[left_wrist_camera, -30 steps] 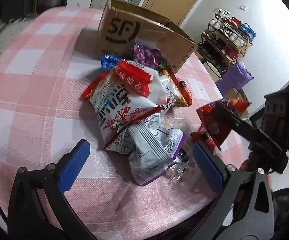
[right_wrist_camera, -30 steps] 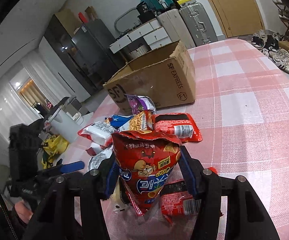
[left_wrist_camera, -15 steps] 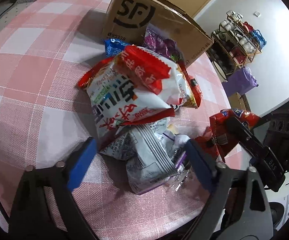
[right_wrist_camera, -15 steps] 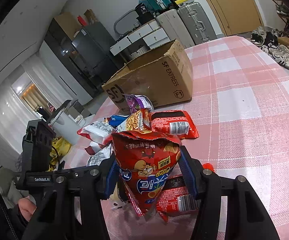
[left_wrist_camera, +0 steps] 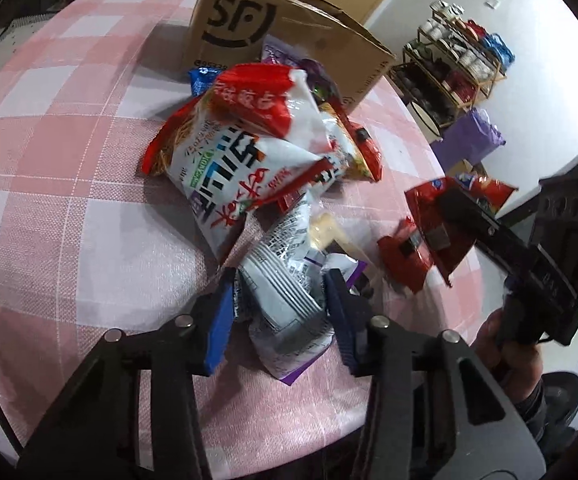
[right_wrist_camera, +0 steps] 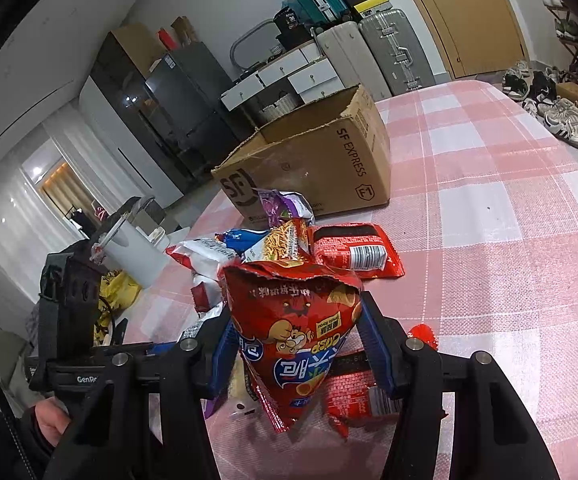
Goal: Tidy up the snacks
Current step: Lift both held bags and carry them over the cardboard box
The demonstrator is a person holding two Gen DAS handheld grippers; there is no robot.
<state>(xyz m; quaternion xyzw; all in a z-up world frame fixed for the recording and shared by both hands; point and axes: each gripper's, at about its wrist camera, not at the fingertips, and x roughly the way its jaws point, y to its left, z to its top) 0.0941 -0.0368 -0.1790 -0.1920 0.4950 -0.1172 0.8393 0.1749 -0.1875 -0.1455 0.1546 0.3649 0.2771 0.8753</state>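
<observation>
**Closing in on the grey-and-white packet**

Right now my left hand-held gripper [left_wrist_camera: 279, 304] has its jaws closing, and the grey-and-white snack packet [left_wrist_camera: 289, 280] sits between the blue pads [left_wrist_camera: 219, 320], which are just about on its crinkled sides. It lies at the near edge of the worktop [left_wrist_camera: 69, 220], at the foot of the snack heap, its purple-trimmed end towards me. My judgement is to let the pads finish squeezing before I lift, catching the bag across its body and not by the slippery purple corner, so it doesn't slide out. A clear wrapper with something pale in it lies touching the packet, and I want that left behind.

Over on the other side, my right hand-held gripper [right_wrist_camera: 297, 344] is clamped on the red crisp bag [right_wrist_camera: 293, 328], upside down by its lettering and clear of the cloth. Red sachets [right_wrist_camera: 365, 396] lie beneath it on the checked cloth.

Further out, the big white-and-red noodle bag [left_wrist_camera: 249, 160] tops the pile, so I'd draw my packet towards me and up, not through the heap. Beyond that stands the open cardboard box [left_wrist_camera: 273, 36], a purple packet [right_wrist_camera: 281, 206] leaning at its base. That box looks like the likely home for all of this.
</observation>
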